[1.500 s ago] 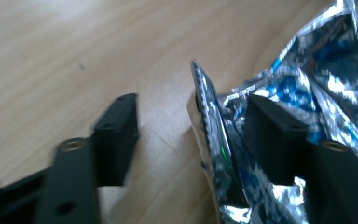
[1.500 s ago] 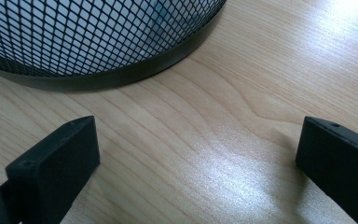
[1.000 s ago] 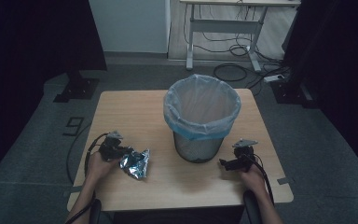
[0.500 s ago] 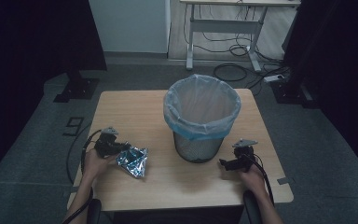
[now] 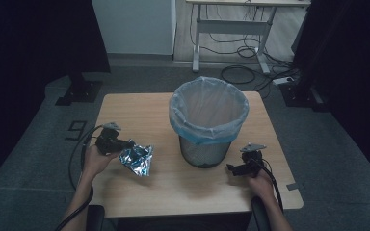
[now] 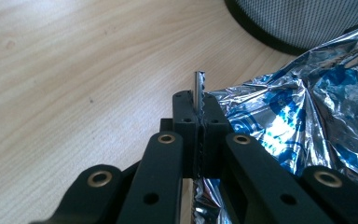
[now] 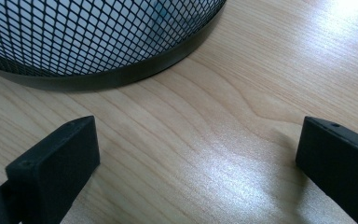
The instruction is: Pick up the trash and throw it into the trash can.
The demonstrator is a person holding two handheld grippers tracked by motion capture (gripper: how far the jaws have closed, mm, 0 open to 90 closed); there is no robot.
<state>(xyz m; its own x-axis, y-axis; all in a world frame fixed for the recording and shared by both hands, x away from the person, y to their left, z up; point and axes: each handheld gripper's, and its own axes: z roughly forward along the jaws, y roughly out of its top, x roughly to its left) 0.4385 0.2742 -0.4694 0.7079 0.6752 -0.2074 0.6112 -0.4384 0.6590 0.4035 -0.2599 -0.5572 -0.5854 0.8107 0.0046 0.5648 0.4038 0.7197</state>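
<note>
Left gripper clamped on foil wrapper edge; right gripper wide open, empty, near bin.

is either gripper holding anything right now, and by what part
The left gripper is shut on the foil wrapper, pinching its crimped edge between the fingers. The right gripper is open and holds nothing.

Lab or studio recording bay: black curtains on both sides, grey carpet, adjustable desk frame with loose cables behind.
</note>
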